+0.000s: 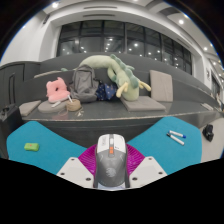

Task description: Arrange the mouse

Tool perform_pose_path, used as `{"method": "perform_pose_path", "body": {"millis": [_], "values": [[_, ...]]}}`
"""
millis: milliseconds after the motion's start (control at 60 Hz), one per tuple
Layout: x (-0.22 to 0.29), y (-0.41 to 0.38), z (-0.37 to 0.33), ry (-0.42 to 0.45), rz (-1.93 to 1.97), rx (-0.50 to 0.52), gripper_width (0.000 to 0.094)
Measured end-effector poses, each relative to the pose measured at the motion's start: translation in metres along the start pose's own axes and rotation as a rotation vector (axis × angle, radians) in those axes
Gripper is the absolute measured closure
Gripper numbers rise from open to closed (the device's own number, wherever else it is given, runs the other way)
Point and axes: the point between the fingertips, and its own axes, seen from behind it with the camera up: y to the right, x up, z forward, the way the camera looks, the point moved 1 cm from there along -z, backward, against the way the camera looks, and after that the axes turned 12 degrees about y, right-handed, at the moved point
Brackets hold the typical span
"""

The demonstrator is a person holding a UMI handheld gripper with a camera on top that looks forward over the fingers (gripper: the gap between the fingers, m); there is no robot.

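Observation:
A grey and white computer mouse (111, 160) with an orange scroll wheel sits between my two fingers, its nose pointing away from me. My gripper (111, 152) is shut on it, with the magenta pads (90, 157) pressing on its left and right sides. Below and ahead of it lies a dark table top (110, 125) with a cyan mat (42, 135) spreading to both sides. The mouse's underside is hidden, so I cannot tell whether it rests on the table or hangs above it.
A small green block (31, 147) lies on the mat at the left, and two marker pens (176, 135) at the right. Beyond the table a grey sofa (150, 95) holds a pink plush (57, 90), a grey bag (85, 85) and a long green plush (115, 70).

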Motion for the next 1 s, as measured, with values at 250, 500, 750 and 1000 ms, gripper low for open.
{"method": "perform_pose_path", "body": {"millis": [250, 500, 750, 1000], "values": [[-0.128, 0.044, 0.026, -0.178, 0.058, -0.015, 0.0571], [-0.133, 0.046, 0.023, -0.177, -0.047, -0.026, 0.0191], [-0.070, 0.024, -0.073, -0.078, -0.105, -0.060, 0.0085], [-0.074, -0.027, -0.218, -0.062, -0.059, -0.010, 0.0082]]}}
